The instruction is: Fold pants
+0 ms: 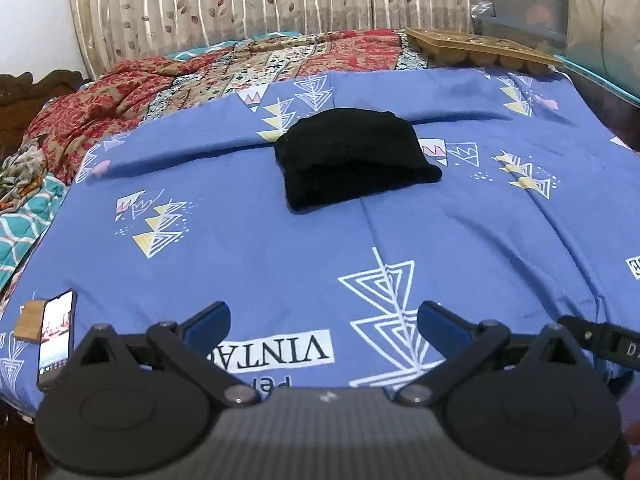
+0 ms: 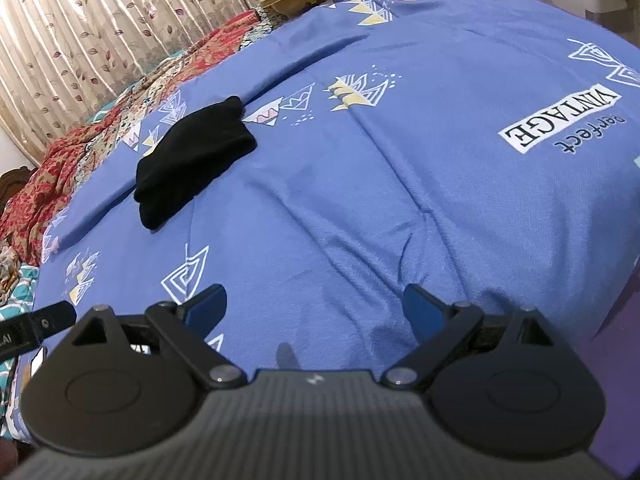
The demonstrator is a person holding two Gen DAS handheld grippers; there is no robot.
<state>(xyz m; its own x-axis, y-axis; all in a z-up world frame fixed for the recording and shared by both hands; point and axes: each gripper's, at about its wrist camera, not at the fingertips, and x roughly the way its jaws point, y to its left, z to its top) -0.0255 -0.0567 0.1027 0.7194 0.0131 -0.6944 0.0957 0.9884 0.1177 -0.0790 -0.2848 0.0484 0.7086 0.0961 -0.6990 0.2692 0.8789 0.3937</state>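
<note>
A: Our pants (image 1: pixel 354 160) lie mid-sheet (image 1: pixel 248 240), a black, soft, thick bundle, seemingly folded already.

B: Both tongs, left (image 1: pixel 324 322) and right (image 2: pixel 314 306), gape empty, well short of them.

A: If we nudge that bundle, we think the top layer slides off; the knit looks slippery on the smooth, creased sheet.

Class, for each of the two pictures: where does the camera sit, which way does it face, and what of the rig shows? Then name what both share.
Left wrist: sits behind the open left gripper, facing across the blue bedsheet at the black folded pants.
Right wrist: sits behind the open right gripper, facing the pants up-left.
Shared: pants, bedsheet, curtain.
</note>
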